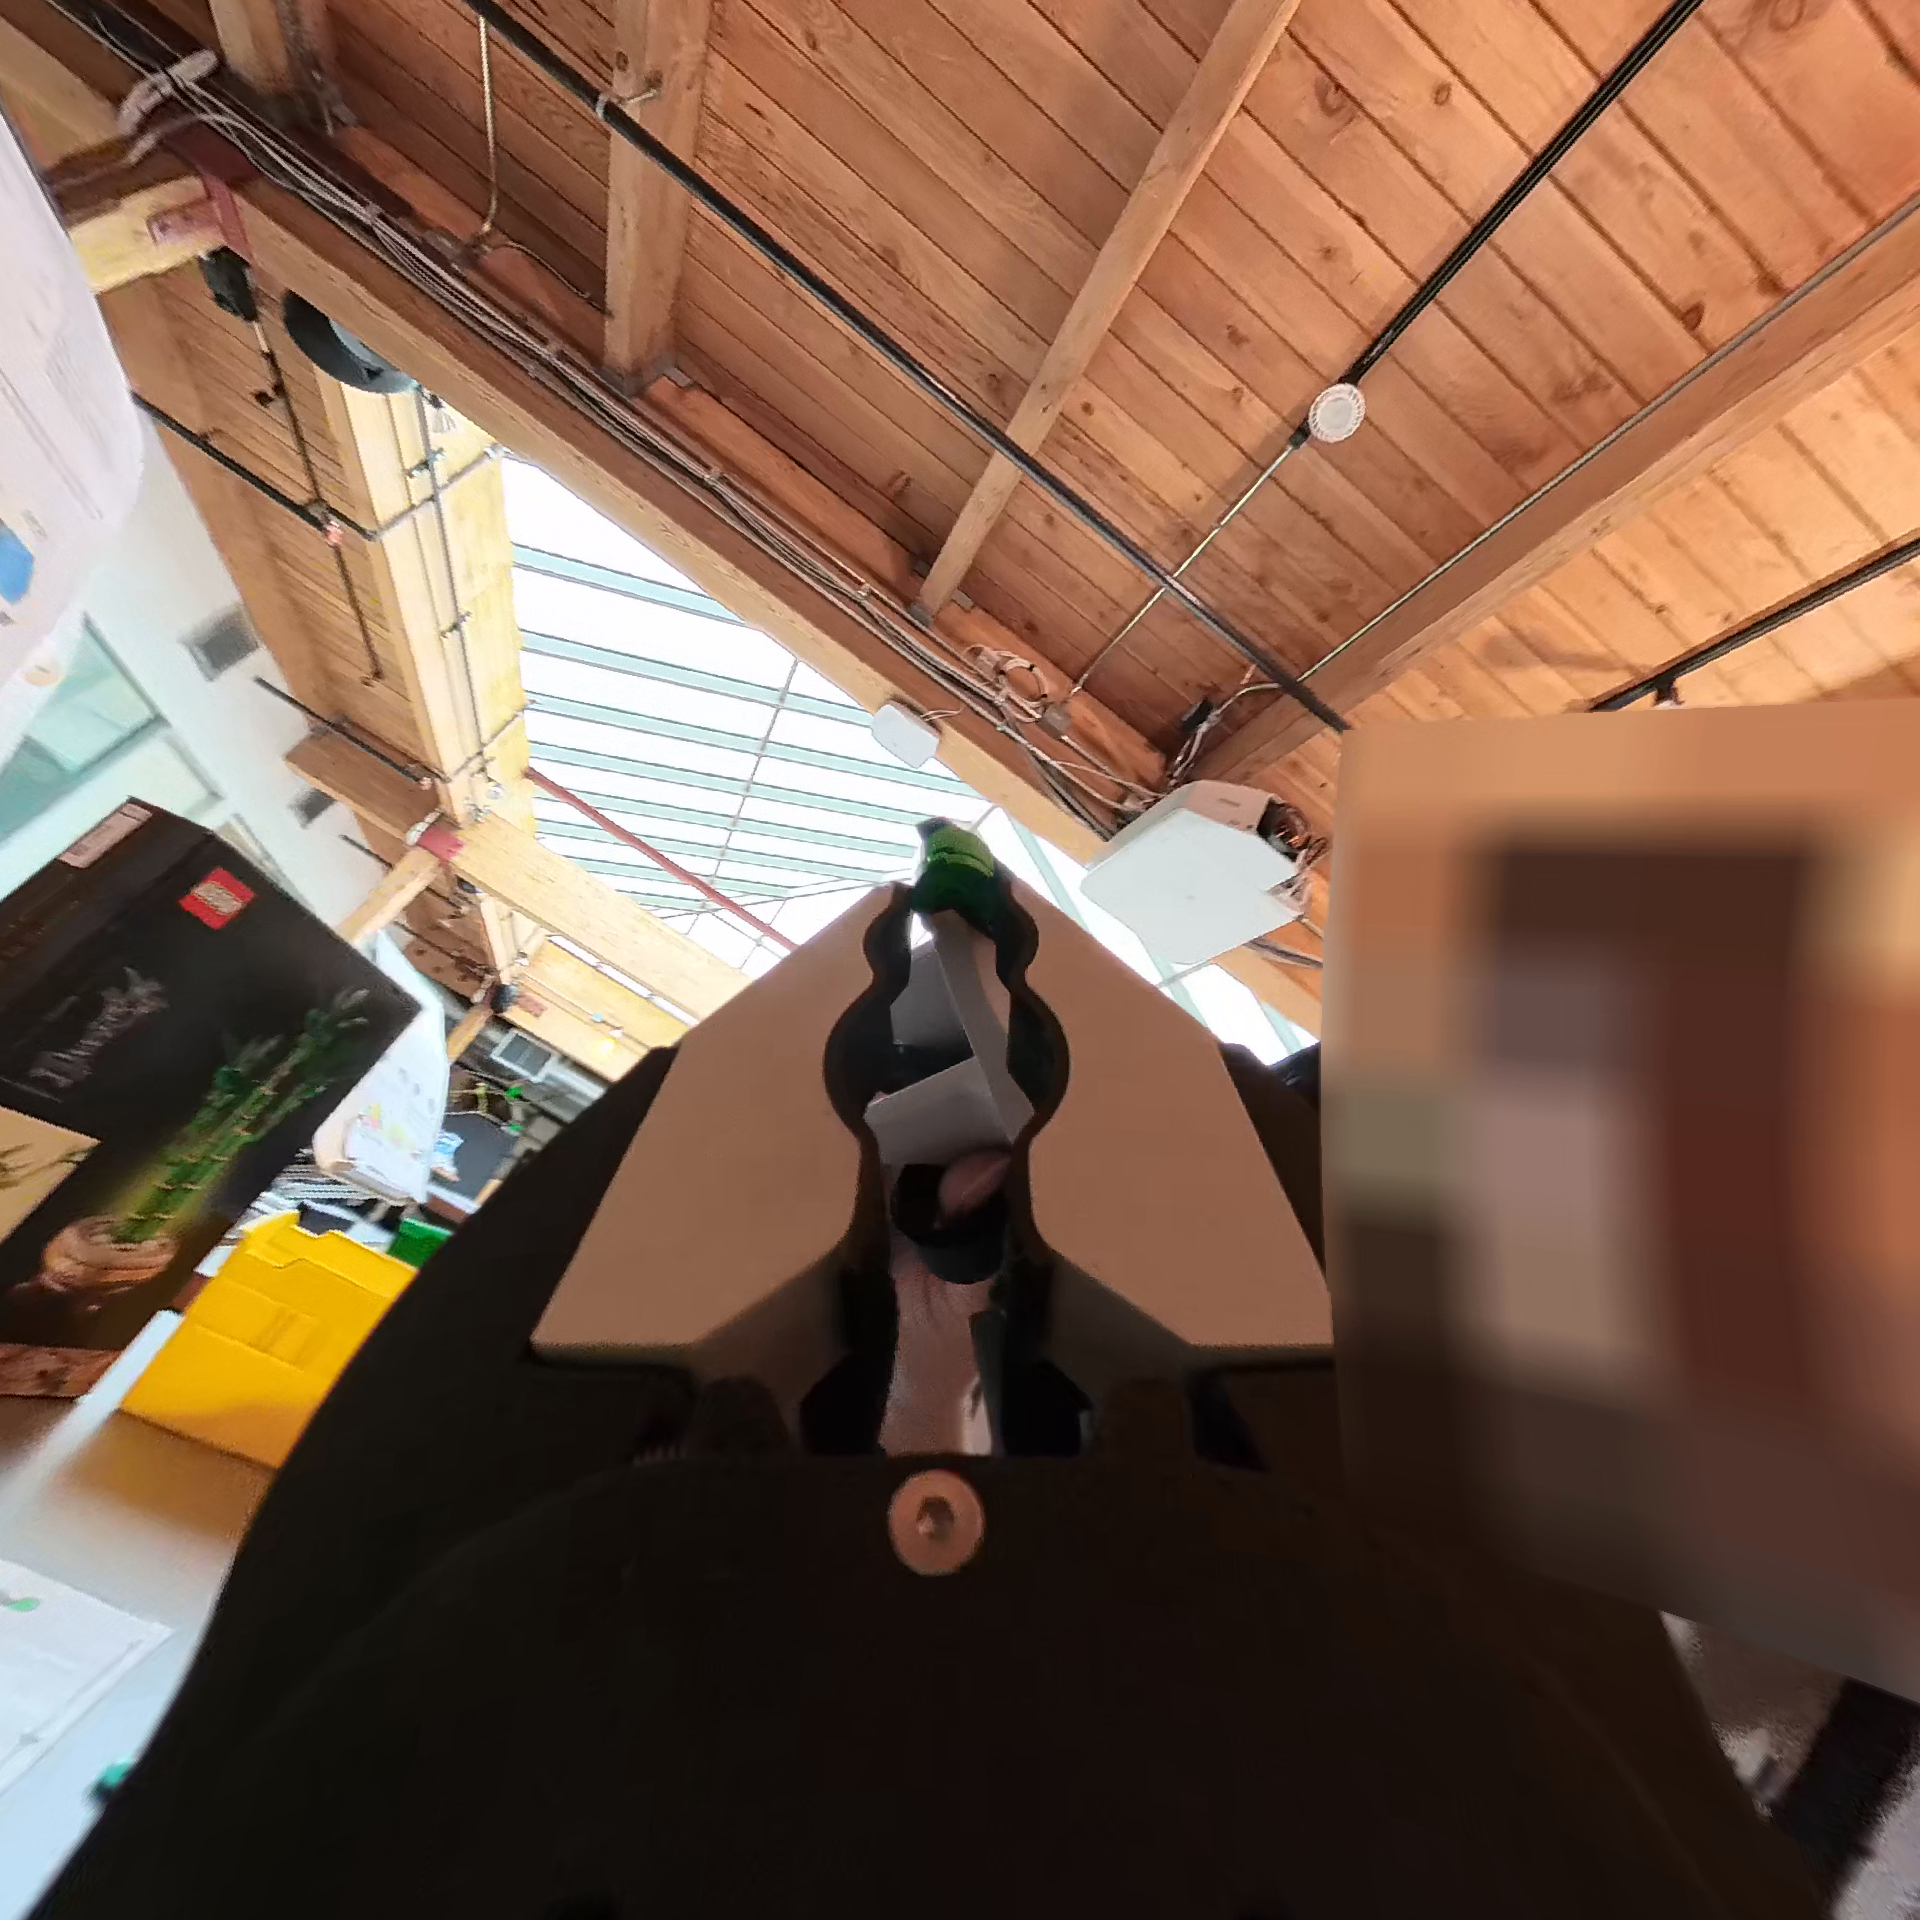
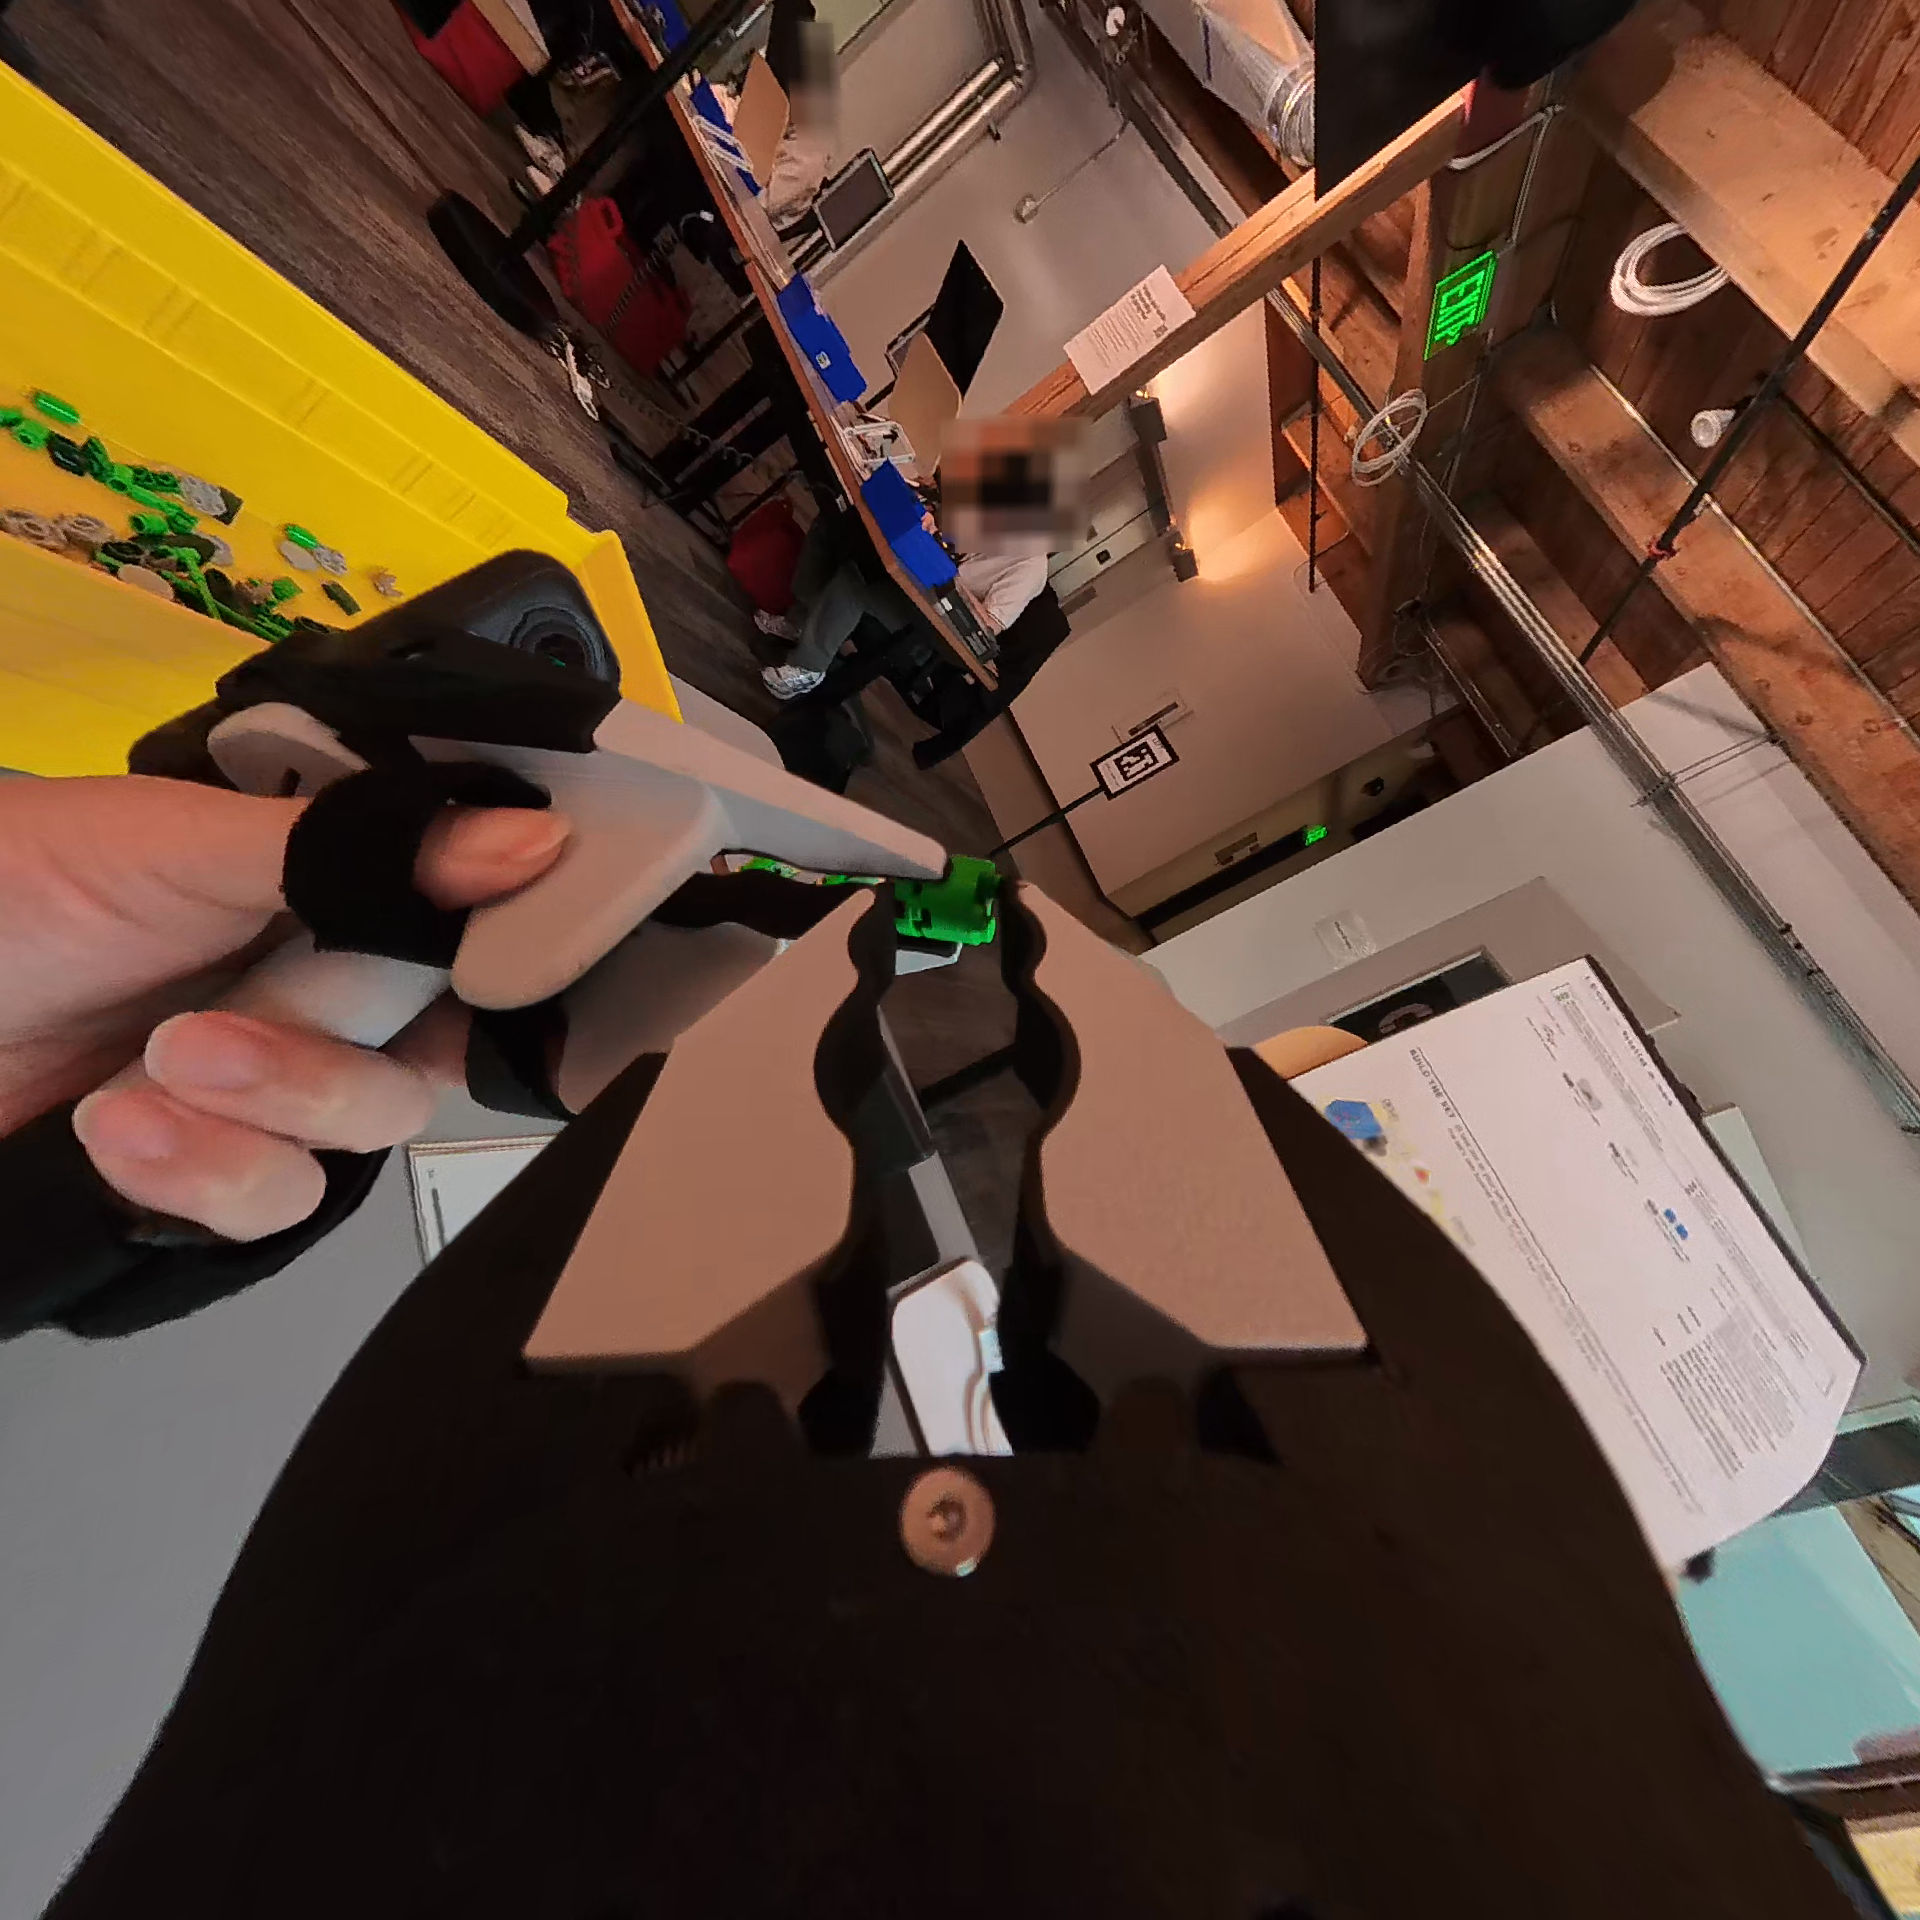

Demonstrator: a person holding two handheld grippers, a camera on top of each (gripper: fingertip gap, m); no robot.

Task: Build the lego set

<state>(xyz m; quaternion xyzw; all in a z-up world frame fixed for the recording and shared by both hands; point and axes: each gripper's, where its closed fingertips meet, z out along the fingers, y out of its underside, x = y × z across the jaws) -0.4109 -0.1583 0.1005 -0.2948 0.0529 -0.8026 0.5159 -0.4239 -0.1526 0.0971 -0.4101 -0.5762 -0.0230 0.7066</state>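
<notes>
My left gripper (image 1: pixel 954 902) points up at the ceiling and is shut on a small green lego piece (image 1: pixel 956 868) at its tips. In the right wrist view my right gripper (image 2: pixel 948 912) is shut on the green lego assembly (image 2: pixel 945 912) at its tips. The left gripper (image 2: pixel 928 883), held by a hand (image 2: pixel 156 987), comes in from the left and meets the same green piece tip to tip. Whether this is one piece or two joined pieces I cannot tell. A pale finger (image 1: pixel 977 997) of the right gripper shows through the left gripper's gap.
A yellow bin (image 2: pixel 312 343) at the upper left holds several loose green and grey lego parts (image 2: pixel 156 520); it also shows in the left wrist view (image 1: pixel 260 1340). The dark lego box (image 1: pixel 156 1039) stands at the left. A printed sheet (image 2: pixel 1610 1226) lies at the right.
</notes>
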